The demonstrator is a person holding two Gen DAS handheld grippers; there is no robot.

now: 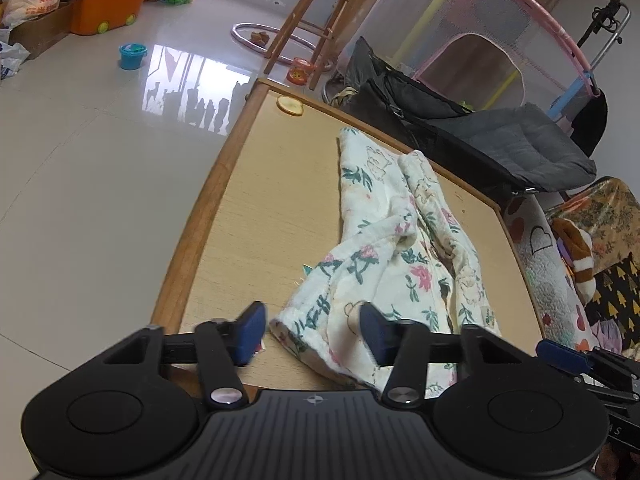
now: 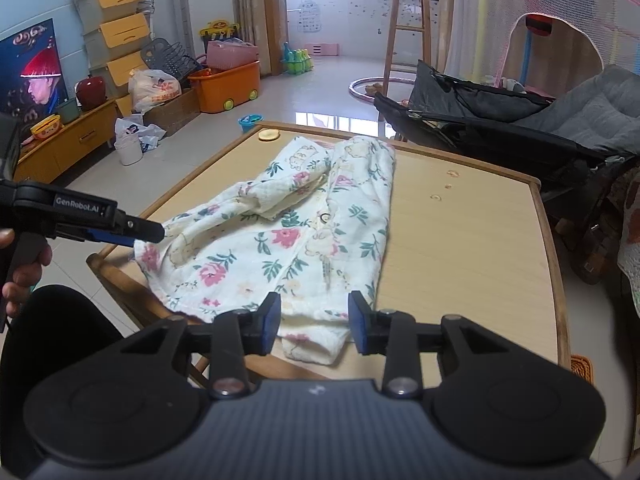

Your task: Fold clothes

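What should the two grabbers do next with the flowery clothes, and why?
Probably close both on the near hem. The left hand-held gripper and right hand-held gripper are open, each straddling the near edge of the floral garment, which lies rumpled on the wooden table, not yet gripped.

Each gripper — left gripper, right gripper — has a ribbed black body, two round black discs, silver screws on black link arms, and blue pads — white "GenRobot.AI" lettering marks the left one's side.
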